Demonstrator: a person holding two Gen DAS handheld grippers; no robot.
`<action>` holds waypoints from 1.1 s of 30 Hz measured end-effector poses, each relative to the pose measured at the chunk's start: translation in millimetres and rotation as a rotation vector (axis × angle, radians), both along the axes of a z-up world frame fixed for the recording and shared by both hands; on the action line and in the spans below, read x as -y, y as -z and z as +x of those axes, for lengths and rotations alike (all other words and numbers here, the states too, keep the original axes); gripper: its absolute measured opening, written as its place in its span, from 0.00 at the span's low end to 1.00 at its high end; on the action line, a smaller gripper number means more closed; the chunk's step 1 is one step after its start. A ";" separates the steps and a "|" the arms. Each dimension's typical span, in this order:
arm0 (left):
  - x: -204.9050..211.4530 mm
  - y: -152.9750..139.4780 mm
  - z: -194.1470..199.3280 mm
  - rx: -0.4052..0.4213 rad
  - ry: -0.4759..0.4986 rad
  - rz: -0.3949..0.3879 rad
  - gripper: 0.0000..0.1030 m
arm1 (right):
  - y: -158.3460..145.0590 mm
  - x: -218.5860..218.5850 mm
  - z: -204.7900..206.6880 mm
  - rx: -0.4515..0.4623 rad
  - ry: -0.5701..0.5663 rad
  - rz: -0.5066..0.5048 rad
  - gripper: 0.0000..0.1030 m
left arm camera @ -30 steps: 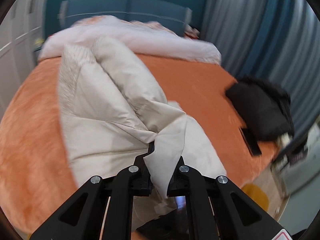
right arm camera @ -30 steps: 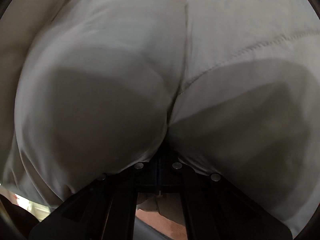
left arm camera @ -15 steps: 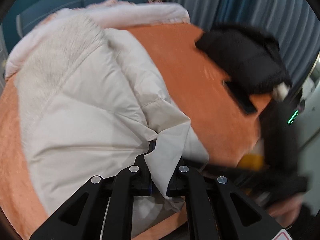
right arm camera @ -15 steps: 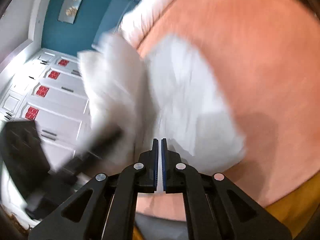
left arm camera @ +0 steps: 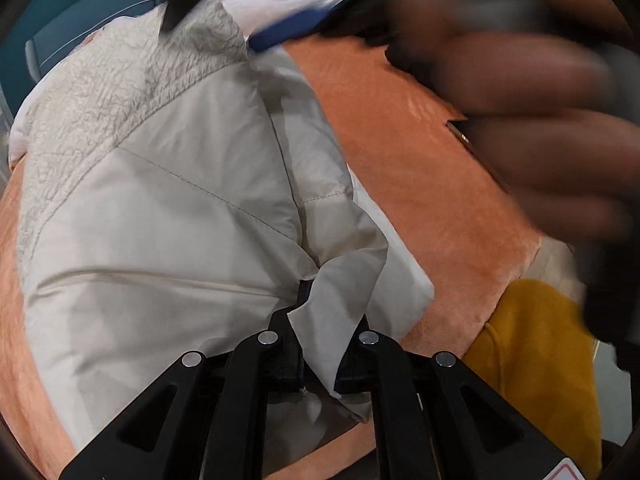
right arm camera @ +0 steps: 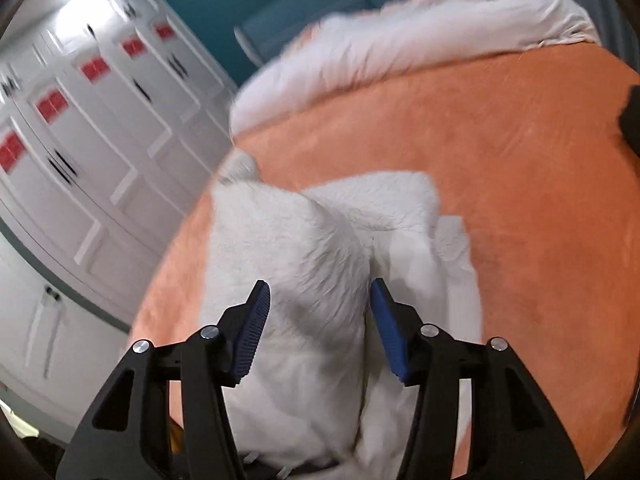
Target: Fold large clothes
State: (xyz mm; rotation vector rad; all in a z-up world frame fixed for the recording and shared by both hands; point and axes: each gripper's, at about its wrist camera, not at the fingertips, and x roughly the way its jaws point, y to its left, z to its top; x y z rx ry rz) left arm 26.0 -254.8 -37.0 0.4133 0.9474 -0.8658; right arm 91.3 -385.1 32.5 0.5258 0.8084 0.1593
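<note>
A large cream padded coat lies on the orange bedspread. My left gripper is shut on a corner of the coat near the bed's front edge. In the right wrist view the coat shows its fleecy upper part. My right gripper is open, its blue pads on either side of a raised fold of the coat. In the left wrist view the right gripper reaches over the coat's far end, held by a blurred hand.
A white duvet is bunched at the head of the bed. White wardrobe doors stand along the left. A yellow cloth hangs at the bed's front right. A dark garment lies at the right edge.
My right gripper let go of the coat's lower part, swung over to its fleecy far end and opened. My left gripper kept its hold on the corner.
</note>
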 end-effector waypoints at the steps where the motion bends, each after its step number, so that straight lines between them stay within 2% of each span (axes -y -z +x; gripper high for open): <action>1: -4.3 -5.7 -0.6 0.001 -0.006 -0.010 0.08 | 4.6 -2.2 4.9 -0.009 -0.013 -0.009 0.33; 3: -18.2 -24.5 -3.3 0.010 -0.023 -0.057 0.13 | 10.0 -7.2 14.9 -0.003 -0.019 0.009 0.15; 5: -32.3 -43.5 -6.2 0.007 -0.018 -0.111 0.18 | 9.9 2.7 6.1 0.014 0.008 0.003 0.11; 7: -48.8 -67.1 -8.3 0.033 -0.037 -0.159 0.28 | 8.4 7.5 2.7 0.023 0.057 0.001 0.10; 9: -60.2 -86.2 -7.2 0.072 -0.062 -0.188 0.28 | 15.6 10.6 -1.2 0.009 0.096 0.001 0.11; 12: -65.5 -100.7 6.0 0.104 -0.113 -0.173 0.28 | 32.6 33.6 -11.8 -0.022 0.163 0.023 0.11; 18: -60.2 -94.0 54.1 0.122 -0.233 -0.092 0.28 | 73.8 51.4 -9.3 -0.087 0.212 0.053 0.13; 21: -48.0 -82.7 65.6 0.140 -0.254 -0.044 0.28 | 88.2 55.8 -7.3 -0.099 0.230 0.081 0.14; 26: -34.9 -62.1 82.3 0.121 -0.268 -0.002 0.28 | 107.6 63.1 -6.7 -0.105 0.244 0.111 0.14; 29: -21.0 -52.1 85.5 0.143 -0.271 0.009 0.33 | 116.9 68.1 -8.4 -0.100 0.247 0.167 0.15; 33: -10.0 -39.1 83.3 0.185 -0.264 0.027 0.46 | 127.0 70.9 -8.8 -0.083 0.260 0.228 0.15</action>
